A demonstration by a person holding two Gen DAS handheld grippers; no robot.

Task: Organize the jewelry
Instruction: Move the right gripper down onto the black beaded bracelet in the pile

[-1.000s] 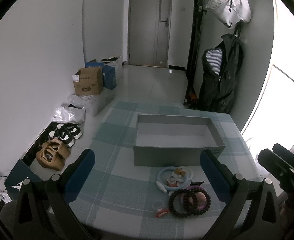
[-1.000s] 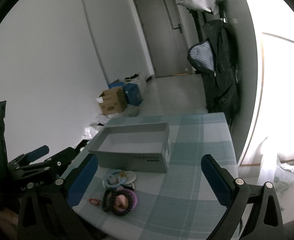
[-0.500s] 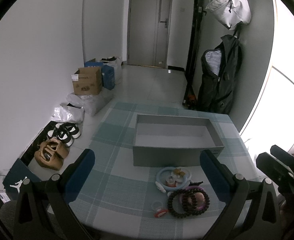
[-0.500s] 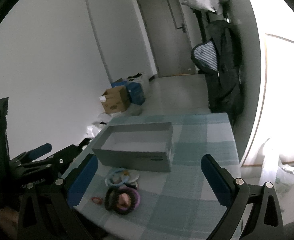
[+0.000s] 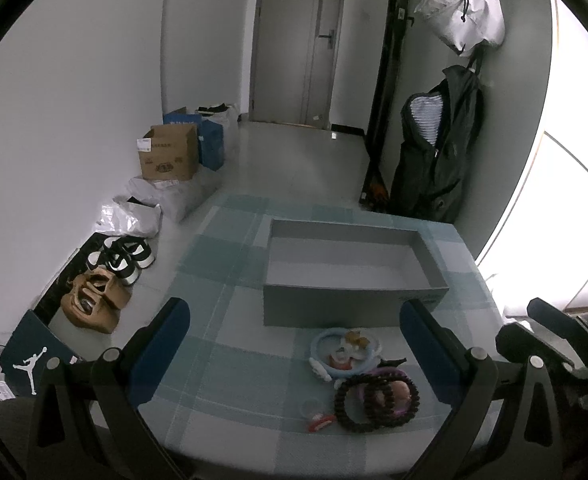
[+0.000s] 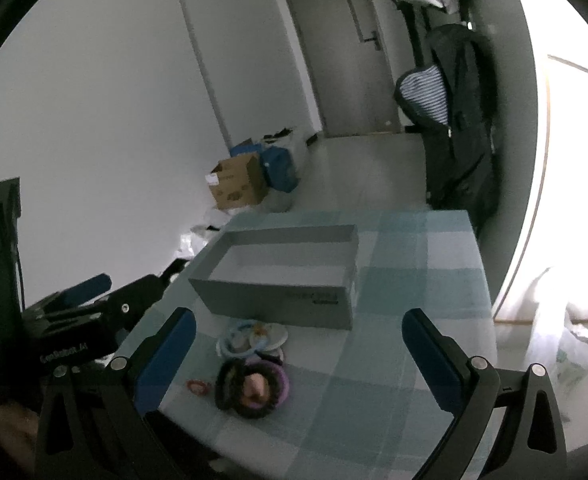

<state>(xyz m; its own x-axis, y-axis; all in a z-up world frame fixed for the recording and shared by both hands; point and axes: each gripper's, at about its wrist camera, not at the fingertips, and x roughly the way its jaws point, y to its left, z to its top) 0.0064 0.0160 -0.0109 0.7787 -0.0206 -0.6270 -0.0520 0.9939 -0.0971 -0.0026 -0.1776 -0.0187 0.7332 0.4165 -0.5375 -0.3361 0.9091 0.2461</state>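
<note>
Left wrist view, left gripper (image 5: pixel 294 344) raised over table (image 5: pixel 230 360), fingers (image 5: pixel 162 344) apart

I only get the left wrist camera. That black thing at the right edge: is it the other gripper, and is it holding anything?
Observer: Yes, that is the right gripper. Its own camera shows it open, with nothing between the fingers.
Operator: What is on the floor on that side?
Observer: A white plastic bag, to the right of the table.
Operator: Is the box plain all round?
Observer: No, the grey box has dark print on its near wall, towards the right end.
</note>
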